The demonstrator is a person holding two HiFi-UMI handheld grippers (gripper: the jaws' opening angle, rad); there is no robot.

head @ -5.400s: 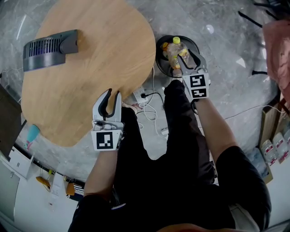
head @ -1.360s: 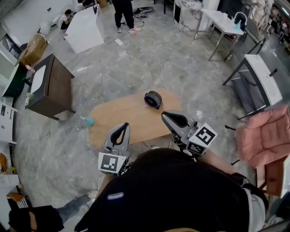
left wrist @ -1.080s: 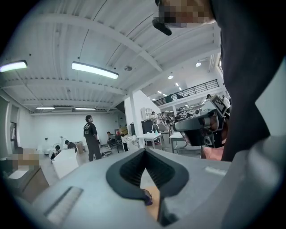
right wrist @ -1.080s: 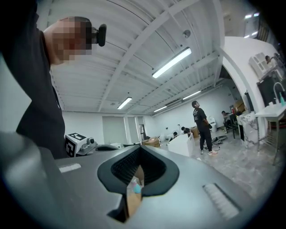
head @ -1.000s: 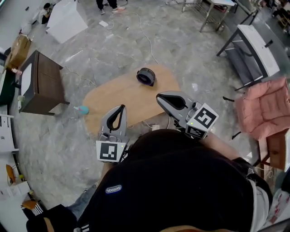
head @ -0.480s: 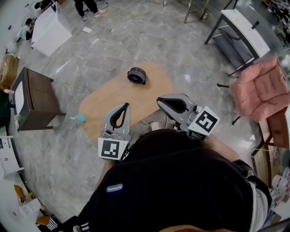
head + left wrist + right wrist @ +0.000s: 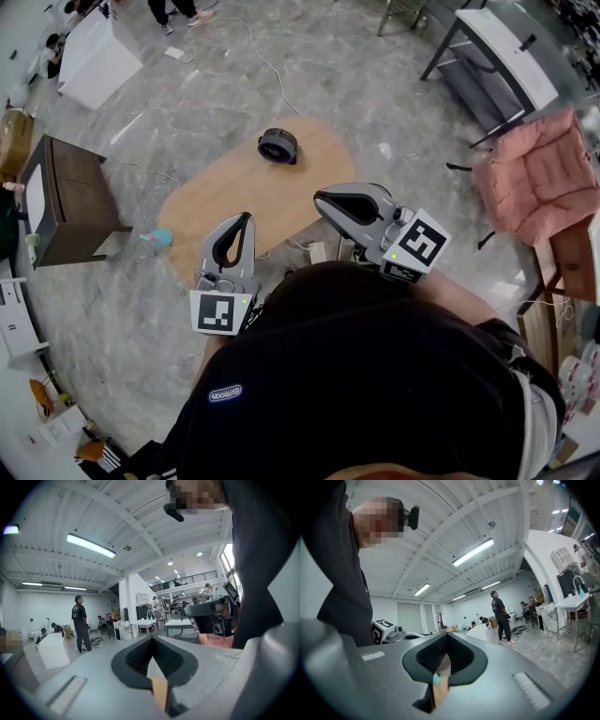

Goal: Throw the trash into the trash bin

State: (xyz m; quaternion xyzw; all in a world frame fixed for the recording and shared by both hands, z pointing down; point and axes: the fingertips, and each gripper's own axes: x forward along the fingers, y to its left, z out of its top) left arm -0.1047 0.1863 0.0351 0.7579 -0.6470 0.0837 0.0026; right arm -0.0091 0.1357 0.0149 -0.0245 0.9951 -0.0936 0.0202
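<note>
Neither the trash bin nor any trash shows in any view. In the head view my left gripper point(image 7: 246, 217) is held up in front of the person's chest, jaws shut and empty. My right gripper point(image 7: 320, 197) is beside it, higher and pointing left, also shut with nothing in it. The left gripper view looks out across the room over its closed jaws point(image 7: 151, 638), with the right gripper point(image 7: 211, 616) at the right. The right gripper view shows its closed jaws point(image 7: 446, 637) and the left gripper point(image 7: 386, 630) at the left.
Far below lies an oval wooden table point(image 7: 234, 192) with a round dark fan point(image 7: 278, 145) on it. Around it are a dark cabinet point(image 7: 56, 202), a white box point(image 7: 94, 61), a pink chair point(image 7: 539, 173) and a metal table point(image 7: 497, 47). Cables run across the grey floor.
Some seconds ago my right gripper was over a bin holding bottles; now both grippers are raised, shut and empty. Over the last second the view drifted slightly and the grippers barely moved.
</note>
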